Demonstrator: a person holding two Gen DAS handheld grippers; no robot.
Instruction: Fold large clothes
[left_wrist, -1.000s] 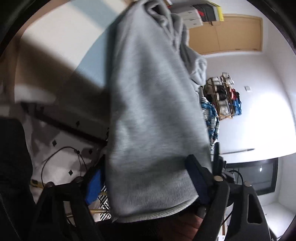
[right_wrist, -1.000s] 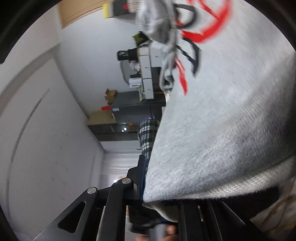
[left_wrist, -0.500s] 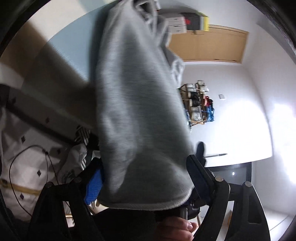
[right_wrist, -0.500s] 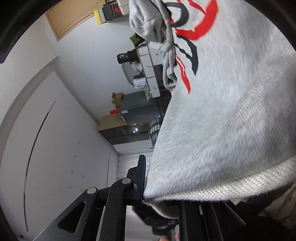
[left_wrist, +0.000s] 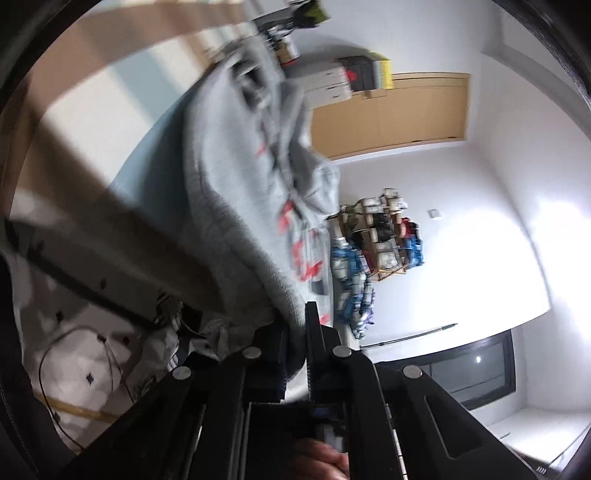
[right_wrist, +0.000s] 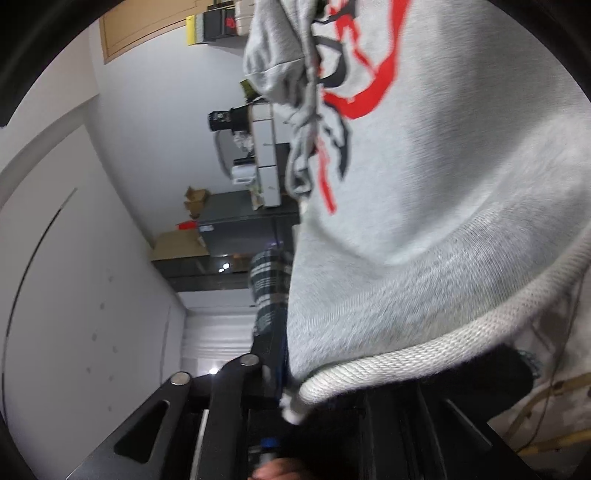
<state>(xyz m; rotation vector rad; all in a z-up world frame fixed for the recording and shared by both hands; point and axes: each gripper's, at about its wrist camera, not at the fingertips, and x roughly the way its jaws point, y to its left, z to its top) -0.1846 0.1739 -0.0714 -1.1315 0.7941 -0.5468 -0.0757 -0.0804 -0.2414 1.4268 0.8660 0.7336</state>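
between two claws, left claw (left_wrist: 295, 325) and right claw (right_wrist: 291, 373): one grey sweatshirt (right_wrist: 424, 221)

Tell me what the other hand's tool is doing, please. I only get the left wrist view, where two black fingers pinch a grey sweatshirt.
Observer: The right gripper has the sweatshirt by its thick ribbed hem, which lies at its fingers; they are opening.
Operator: Is it holding the cloth?
Observer: I can't tell. Only one finger shows, right beside the hem; the cloth covers the other.
Operator: Anything behind it?
Observer: A dark cabinet against the wall, with cardboard boxes by it.
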